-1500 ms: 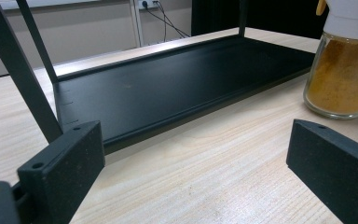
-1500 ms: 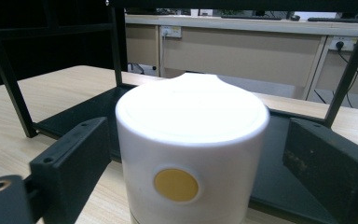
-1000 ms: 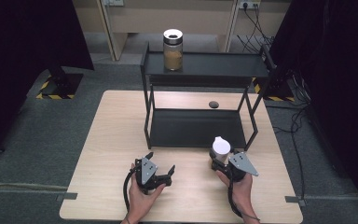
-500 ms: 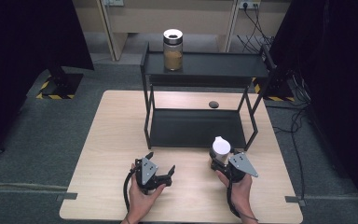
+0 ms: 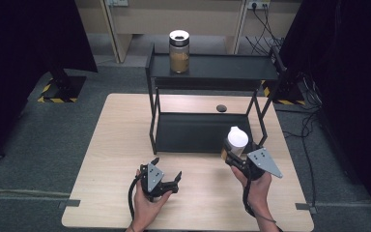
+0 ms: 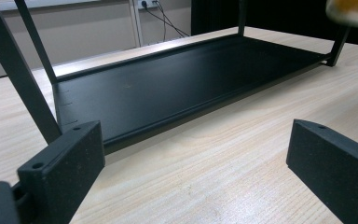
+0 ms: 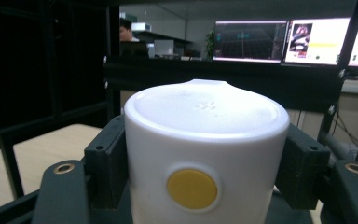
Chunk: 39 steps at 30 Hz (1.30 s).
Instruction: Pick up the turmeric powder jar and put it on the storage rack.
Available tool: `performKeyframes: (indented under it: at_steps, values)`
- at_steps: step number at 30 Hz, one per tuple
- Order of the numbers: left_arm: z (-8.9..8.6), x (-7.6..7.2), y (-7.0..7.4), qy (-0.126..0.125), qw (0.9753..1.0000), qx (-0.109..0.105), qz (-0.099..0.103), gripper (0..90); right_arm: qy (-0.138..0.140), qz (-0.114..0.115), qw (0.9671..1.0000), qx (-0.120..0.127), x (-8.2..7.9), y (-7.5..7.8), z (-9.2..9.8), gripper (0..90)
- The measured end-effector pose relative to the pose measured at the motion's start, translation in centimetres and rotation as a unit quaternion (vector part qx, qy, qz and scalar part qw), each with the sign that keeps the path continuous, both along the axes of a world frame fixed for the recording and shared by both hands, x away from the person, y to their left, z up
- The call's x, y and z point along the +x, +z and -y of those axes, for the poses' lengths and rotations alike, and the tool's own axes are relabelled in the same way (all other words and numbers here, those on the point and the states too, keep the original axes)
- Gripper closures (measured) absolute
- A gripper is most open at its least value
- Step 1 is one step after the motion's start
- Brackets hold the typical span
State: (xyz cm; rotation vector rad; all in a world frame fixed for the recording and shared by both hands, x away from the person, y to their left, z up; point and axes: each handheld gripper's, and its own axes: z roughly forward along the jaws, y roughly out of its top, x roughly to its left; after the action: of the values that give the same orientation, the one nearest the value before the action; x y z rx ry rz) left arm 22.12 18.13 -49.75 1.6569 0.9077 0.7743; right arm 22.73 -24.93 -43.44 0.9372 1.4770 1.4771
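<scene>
High view shows the tabletop (image 5: 116, 159) filling the middle of the frame, with a black two-tier shelf (image 5: 212, 72) at its centre and a lidded glass jar (image 5: 179, 50) on the top tier. Lower right, the right gripper (image 5: 236, 153) has its fingers (image 7: 105, 161) clamped on a white-lidded jar (image 5: 237, 140), lifted just before the shelf. Its smooth lid looks slippery and stiff; the contents are probably light. Lower left, the left gripper (image 5: 166, 176) rests with fingers wide and empty.
</scene>
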Motion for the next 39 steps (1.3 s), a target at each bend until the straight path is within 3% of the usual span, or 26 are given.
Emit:
performKeyframes:
  at_steps: [16, 30, 39]
  values:
    - [0.1, -0.1, 0.0, -0.001, 1.0, 0.003, 0.002, 3.5, -0.005, 0.029, 0.9995, 0.006, 1.1, 3.5, 0.6, 30.6]
    - [0.0, 0.0, 0.0, -0.002, 1.0, 0.003, 0.002, 3.5, -0.012, 0.055, 0.9983, 0.013, 3.0, 7.8, 0.3, 30.6]
    - [0.0, 0.0, 0.0, -0.002, 1.0, 0.002, 0.002, 3.5, -0.014, 0.063, 0.9978, 0.019, 3.6, 9.0, 0.3, 30.6]
